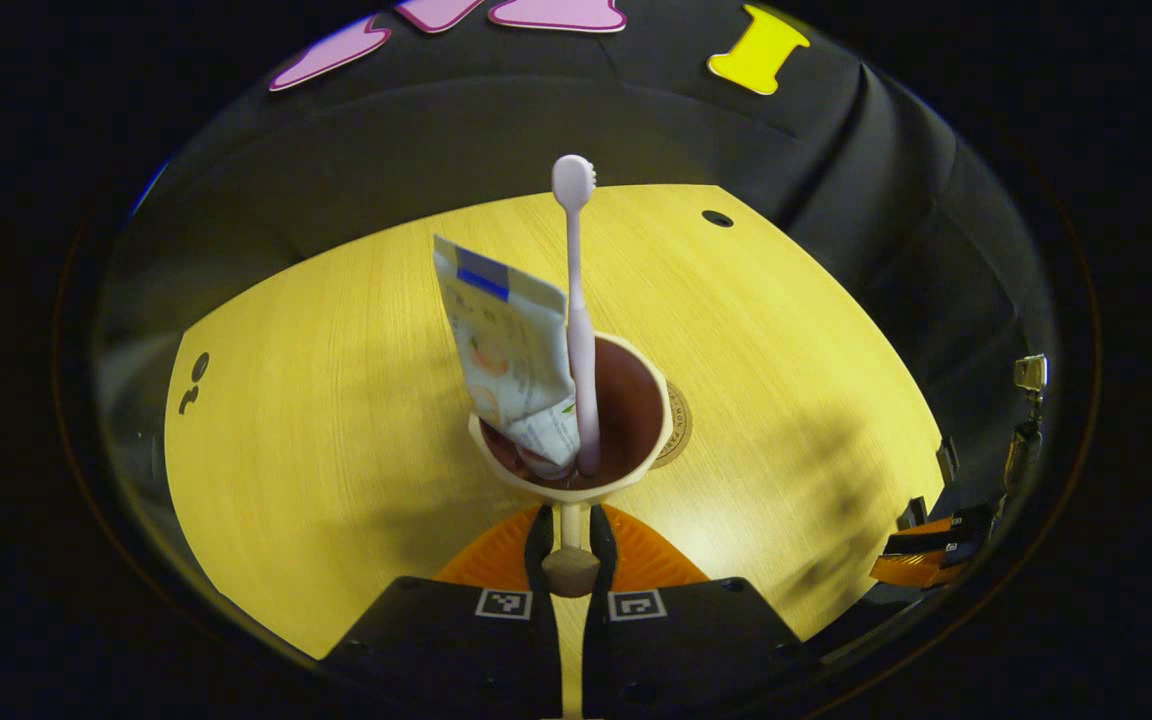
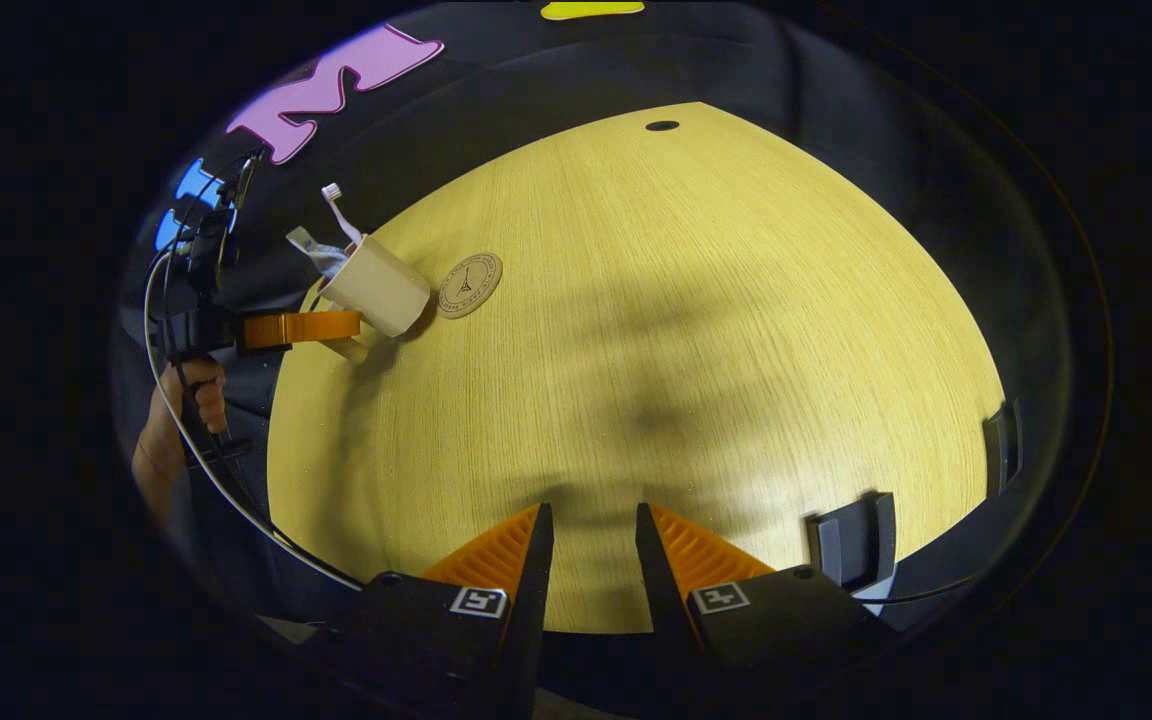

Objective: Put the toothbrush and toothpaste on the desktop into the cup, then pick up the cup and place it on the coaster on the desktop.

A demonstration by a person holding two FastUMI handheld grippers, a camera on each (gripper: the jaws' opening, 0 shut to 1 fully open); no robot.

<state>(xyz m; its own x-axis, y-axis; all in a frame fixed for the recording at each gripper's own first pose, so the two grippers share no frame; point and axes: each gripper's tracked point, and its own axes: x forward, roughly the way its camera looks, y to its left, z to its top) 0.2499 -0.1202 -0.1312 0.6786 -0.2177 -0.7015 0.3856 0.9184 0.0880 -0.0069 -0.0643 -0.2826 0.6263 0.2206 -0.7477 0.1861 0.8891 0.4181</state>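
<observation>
I see the cup [image 1: 576, 430], cream outside and brown inside, in the middle of the left gripper view, with the toothbrush [image 1: 576, 300] standing nearly upright in it, head up toward twelve o'clock, and the toothpaste [image 1: 511, 350] tube leaning in it toward eleven o'clock, touching the brush handle; my left gripper [image 1: 570, 545] is narrowed onto the cup's handle at six o'clock of the cup, both orange fingers pressing on it; the coaster [image 1: 678, 425], a round tan disc, peeks out just beside the cup at three o'clock, partly hidden by the rim; I cannot tell from here whether the cup's base touches the table [image 1: 336, 400] or the coaster.

In the right gripper view the cup [image 2: 376, 285] sits at about ten o'clock, tilted by the lens, brush and tube poking out at its upper left; the coaster [image 2: 469, 271] lies just beside it at two o'clock, most of its face bare; the left gripper [image 2: 336, 327] grips the cup from the left, a hand [image 2: 191, 390] below holding its grip; my right gripper [image 2: 593, 540] hovers over the near edge of the yellow wooden table [image 2: 686, 300] at six o'clock, jaws apart by a modest gap with nothing between them, well apart from the cup.
</observation>
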